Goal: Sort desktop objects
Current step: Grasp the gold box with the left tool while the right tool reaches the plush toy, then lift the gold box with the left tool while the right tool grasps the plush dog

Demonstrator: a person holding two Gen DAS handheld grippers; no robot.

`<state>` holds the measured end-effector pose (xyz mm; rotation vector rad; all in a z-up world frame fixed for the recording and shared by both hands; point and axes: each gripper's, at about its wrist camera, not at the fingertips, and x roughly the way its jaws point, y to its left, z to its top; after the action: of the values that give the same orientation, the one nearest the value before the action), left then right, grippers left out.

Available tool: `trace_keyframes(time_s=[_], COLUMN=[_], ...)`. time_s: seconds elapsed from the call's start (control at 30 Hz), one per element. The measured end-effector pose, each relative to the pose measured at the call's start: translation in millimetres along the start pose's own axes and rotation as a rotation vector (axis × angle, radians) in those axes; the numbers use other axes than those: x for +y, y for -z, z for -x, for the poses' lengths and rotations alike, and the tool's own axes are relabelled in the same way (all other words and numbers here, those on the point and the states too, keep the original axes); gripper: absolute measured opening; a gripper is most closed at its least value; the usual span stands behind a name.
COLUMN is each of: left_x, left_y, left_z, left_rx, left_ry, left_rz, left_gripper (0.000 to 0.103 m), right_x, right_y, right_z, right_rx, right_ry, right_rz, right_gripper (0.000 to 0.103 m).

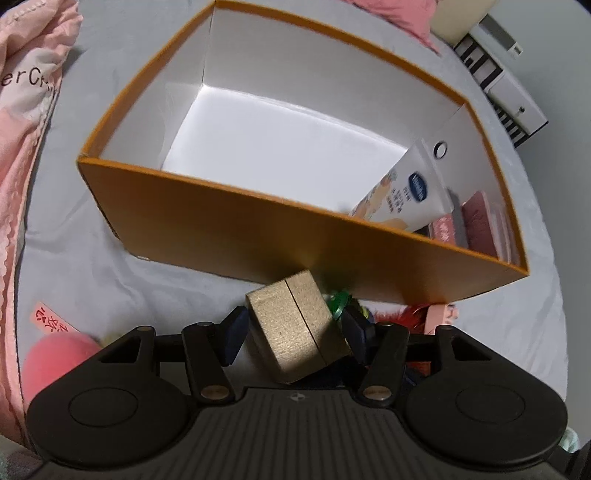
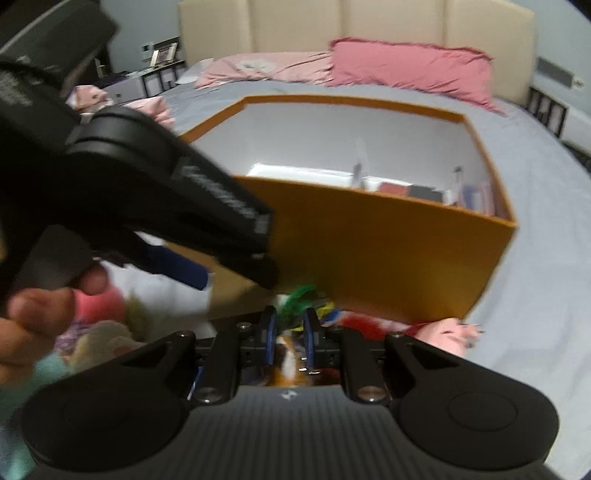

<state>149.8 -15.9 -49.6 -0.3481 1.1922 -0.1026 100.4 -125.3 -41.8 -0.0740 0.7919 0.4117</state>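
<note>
Gold box (image 1: 295, 328) clamped between left tongs (image 1: 293, 334), before orange bin (image 1: 229, 236).

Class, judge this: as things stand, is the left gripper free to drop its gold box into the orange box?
Probably yes. The left gripper grips the gold box just before the orange box, whose top is open and white floor mostly bare.

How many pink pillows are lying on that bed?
2, seen from the right wrist: a darker pink pillow against the beige padded headboard, and a paler pink pillow touching its left side. The large orange cardboard box may hide others.
</note>
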Motion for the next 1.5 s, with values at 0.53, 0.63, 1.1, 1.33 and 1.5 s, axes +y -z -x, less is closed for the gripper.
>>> trace_keyframes(time_s=[0.53, 0.63, 1.1, 1.33, 1.5], left_x=[9.7, 12.4, 33.3, 31.0, 31.0], left_y=[2.6, 9.2, 25.8, 26.8, 30.7], left_z=[4.9, 17.7, 19.3, 17.5, 39.2], left_rx=[0.005, 0.001, -0.014, -0.025, -0.076], left_ry=[-0.044, -0.073, -0.081, -0.085, -0.051], left_rz=[-0.041, -0.103, -0.168, -0.184, -0.183], left_gripper=[0.055, 0.055, 0.055, 0.055, 0.055], right_x=[-8.1, -10.8, 18.0, 23.8, 18.5], right_y=[7.1, 9.3, 31.4, 30.6, 28.8], right_z=[28.8, 42.1, 25.9, 14.1, 34.2], right_rx=[-0.025, -0.001, 0.172, 0.166, 0.1], right_ry=[0.0, 0.0, 0.018, 0.006, 0.002], right_rz=[-0.016, 0.025, 0.293, 0.286, 0.244], right_gripper=[0.018, 0.026, 0.053, 0.048, 0.043])
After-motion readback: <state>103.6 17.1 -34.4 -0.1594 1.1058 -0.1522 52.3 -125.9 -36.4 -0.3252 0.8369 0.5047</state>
